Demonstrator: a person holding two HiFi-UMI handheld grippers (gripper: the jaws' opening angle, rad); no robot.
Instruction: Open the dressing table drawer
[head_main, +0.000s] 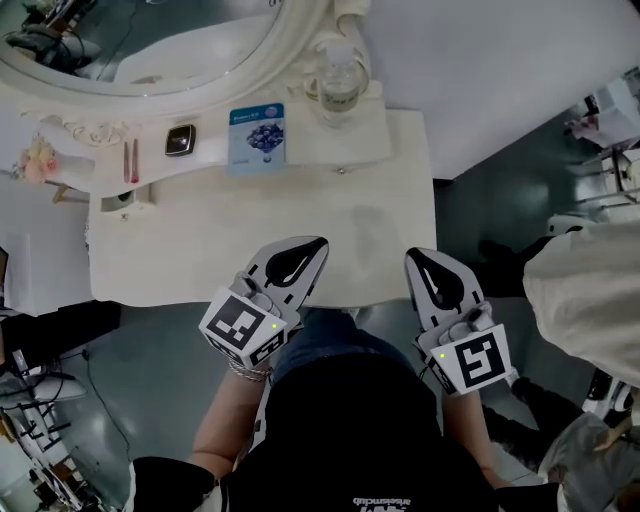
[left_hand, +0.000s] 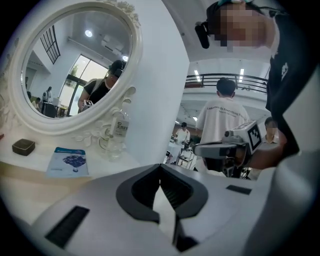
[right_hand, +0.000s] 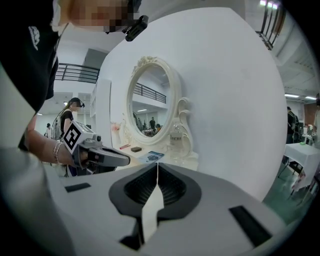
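Both tongs were closed tight, with nothing between their jaws. The left tongs (head_main: 316, 245) and the right tongs (head_main: 414, 256) hovered side by side over the near edge of the desk (head_main: 190, 250), at 6 o'clock of its top, tips pointing toward 12 o'clock. The drawer could not be made out beneath that edge. At 12 o'clock stood an oval mirror (head_main: 150, 40), with a bottle (head_main: 340, 90), a blue packet (head_main: 257, 135) and a small dark box (head_main: 180, 140) before it.

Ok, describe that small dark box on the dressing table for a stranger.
Find the white oval mirror behind the dressing table top. In front of it, between a thin pink stick and the blue packet, lies the box: dark and squarish, unlike both.
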